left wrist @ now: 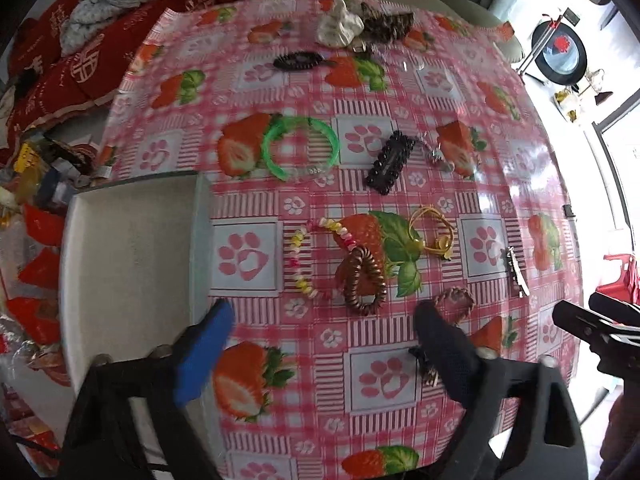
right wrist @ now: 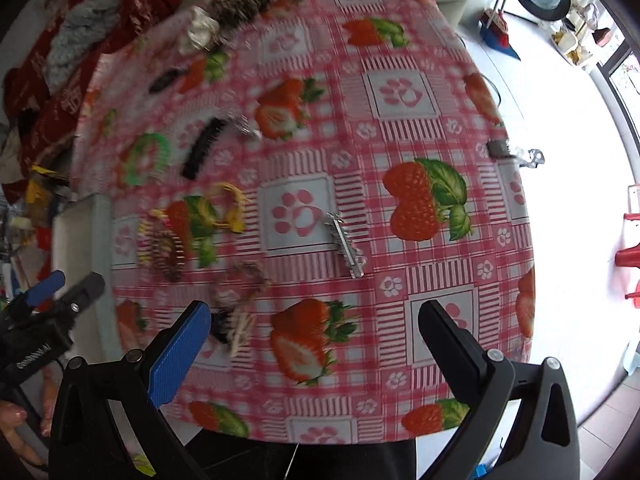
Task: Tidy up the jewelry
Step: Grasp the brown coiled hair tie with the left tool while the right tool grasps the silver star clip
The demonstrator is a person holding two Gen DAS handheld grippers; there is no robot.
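Observation:
Jewelry lies spread on a pink strawberry tablecloth (left wrist: 400, 376). In the left wrist view I see a green bangle (left wrist: 300, 147), a black beaded clip (left wrist: 390, 158), a pastel bead bracelet (left wrist: 301, 256), a brown coil hair tie (left wrist: 363, 280), a yellow cord bracelet (left wrist: 434, 232), a silver hair clip (left wrist: 516, 270) and a braided ring (left wrist: 456, 300). A white tray (left wrist: 132, 264) stands at the left. My left gripper (left wrist: 324, 320) is open and empty above the cloth. My right gripper (right wrist: 316, 320) is open and empty; the silver hair clip (right wrist: 346, 244) lies ahead of it.
A white scrunchie (left wrist: 340, 26) and dark hair pieces (left wrist: 386, 24) lie at the far edge, with a black oval clip (left wrist: 300, 60) nearer. Red cushions (left wrist: 80, 60) and clutter sit left of the table. The table's right edge (right wrist: 528, 240) drops to a bright floor.

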